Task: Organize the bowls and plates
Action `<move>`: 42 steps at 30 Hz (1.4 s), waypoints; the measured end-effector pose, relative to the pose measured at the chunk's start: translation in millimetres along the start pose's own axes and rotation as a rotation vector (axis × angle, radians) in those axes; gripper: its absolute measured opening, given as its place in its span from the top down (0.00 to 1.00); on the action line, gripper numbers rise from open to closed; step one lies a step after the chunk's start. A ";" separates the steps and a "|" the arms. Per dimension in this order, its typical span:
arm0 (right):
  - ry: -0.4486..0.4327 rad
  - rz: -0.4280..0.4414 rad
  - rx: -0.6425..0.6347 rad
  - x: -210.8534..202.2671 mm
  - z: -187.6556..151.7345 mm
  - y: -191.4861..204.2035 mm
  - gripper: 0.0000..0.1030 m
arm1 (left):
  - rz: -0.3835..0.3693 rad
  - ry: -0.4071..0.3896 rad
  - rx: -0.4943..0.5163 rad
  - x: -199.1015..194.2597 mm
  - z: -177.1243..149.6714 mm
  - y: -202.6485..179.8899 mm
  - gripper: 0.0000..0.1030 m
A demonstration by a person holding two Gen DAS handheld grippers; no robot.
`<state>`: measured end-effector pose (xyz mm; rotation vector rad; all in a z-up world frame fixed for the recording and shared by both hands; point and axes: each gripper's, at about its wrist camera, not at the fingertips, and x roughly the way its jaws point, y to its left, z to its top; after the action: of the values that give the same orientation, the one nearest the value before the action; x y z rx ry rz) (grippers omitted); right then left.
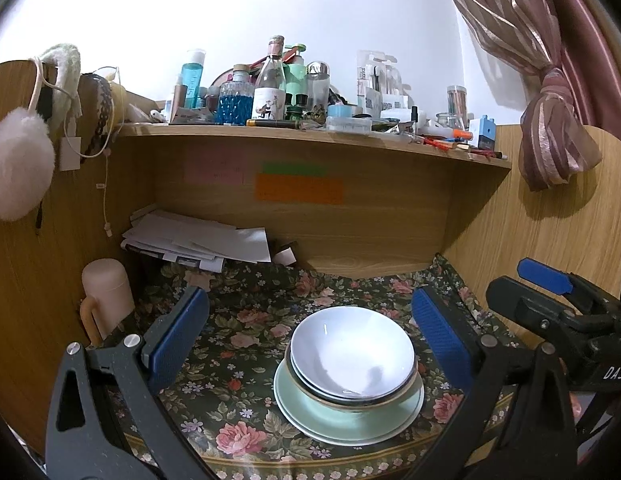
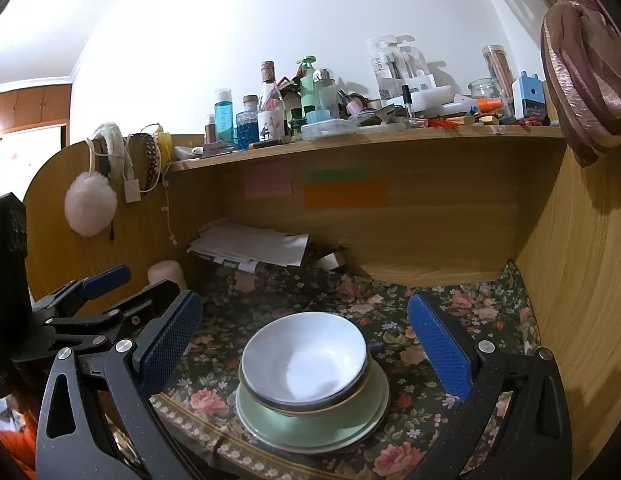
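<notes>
While we are hovering, stack: bowls (image 1: 352, 360) nested on plates (image 1: 346, 420).
Tools: left tool (image 1: 310, 336) and right tool (image 2: 304, 340) both gaping wide, empty.
Next: we are judging stacking finished.

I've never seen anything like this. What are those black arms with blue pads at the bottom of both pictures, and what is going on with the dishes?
Those are hand-held grippers, not a robot: a person holds one in each hand, and each carries a wide-angle camera looking forward between its two fingers. One picture is from the left gripper, the other from the right gripper. Each view also catches the other gripper at its edge.

Both stand open and hold nothing; their blue pads are apart from the dishes.

On the floral tablecloth sits one stack: white bowls nested on pale green plates. Behind it lie loose papers, and the wooden shelf above is crowded with bottles and small items.
</notes>
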<state>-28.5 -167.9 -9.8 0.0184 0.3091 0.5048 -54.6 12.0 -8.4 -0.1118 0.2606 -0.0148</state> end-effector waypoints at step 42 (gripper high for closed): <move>0.005 0.027 -0.004 4.8 1.9 -1.6 0.00 | -0.013 0.017 -0.010 9.5 -2.0 0.4 0.00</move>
<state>-23.2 -166.9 -9.5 0.0175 0.3133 0.5324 -45.9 11.8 -12.9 -0.1238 0.2769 -0.0272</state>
